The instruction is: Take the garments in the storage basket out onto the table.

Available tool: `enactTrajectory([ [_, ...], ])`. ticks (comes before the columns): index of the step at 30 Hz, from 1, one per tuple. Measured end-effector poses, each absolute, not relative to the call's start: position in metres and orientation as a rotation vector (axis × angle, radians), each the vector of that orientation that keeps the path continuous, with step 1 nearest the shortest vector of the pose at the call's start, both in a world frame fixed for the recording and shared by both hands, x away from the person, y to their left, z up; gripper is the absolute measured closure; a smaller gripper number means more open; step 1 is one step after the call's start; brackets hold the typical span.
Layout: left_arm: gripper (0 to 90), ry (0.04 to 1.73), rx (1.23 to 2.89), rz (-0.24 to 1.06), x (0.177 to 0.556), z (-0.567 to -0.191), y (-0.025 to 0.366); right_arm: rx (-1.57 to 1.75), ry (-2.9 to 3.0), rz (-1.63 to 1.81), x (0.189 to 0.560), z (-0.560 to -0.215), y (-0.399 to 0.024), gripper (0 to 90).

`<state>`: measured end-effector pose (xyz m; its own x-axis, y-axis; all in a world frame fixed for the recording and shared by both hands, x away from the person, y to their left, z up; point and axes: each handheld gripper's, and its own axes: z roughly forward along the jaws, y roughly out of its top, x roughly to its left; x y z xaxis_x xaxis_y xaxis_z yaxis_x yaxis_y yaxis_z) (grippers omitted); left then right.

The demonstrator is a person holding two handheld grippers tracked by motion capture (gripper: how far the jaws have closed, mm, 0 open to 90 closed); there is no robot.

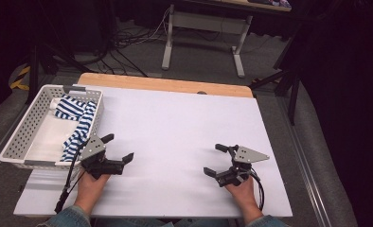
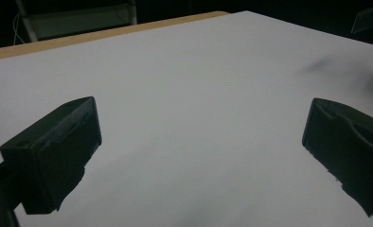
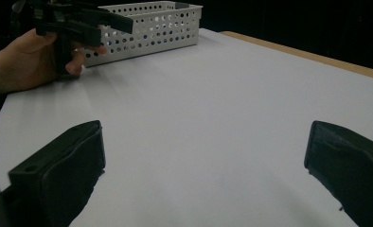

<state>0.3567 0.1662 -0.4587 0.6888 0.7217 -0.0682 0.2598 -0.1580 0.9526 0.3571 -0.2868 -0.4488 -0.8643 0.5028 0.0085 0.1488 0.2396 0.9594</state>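
The left claw [image 1: 118, 147] stands with its jaws spread wide and nothing between them; the person's left hand [image 1: 91, 182] holds it low over the white desk [image 1: 184, 123], and in the left gripper view only bare desk lies between the two black jaws. Just to the left of this claw, and a little beyond it, sits the white perforated basket [image 1: 19, 137] at the desk's edge; a blue-and-white striped cloth [image 1: 78, 125] lies inside it (one end drapes along the basket's near right wall, close beside the claw but not touching it). Well apart to the right, the right claw [image 1: 217, 160] is likewise wide open and empty, held by the right hand [image 1: 244, 189]; in the right gripper view the basket [image 3: 146, 28] shows far beyond its jaws, behind the left hand [image 3: 28, 61].
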Motion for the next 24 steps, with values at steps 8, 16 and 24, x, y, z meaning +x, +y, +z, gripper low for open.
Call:
enactTrajectory([
  [8,0.0,0.789,1.742,0.495,0.3554,-0.4591,0.1632,0.599,2.226,1.653,0.3573,-0.4501,-0.2856,0.1],
  [16,0.0,0.784,1.745,0.486,0.3550,-0.4579,0.1640,0.597,2.234,1.652,0.3579,-0.4518,-0.2844,0.1],
  [24,0.0,0.781,1.738,0.481,0.3530,-0.4503,0.1641,0.604,2.240,1.662,0.3587,-0.4526,-0.2843,0.1],
])
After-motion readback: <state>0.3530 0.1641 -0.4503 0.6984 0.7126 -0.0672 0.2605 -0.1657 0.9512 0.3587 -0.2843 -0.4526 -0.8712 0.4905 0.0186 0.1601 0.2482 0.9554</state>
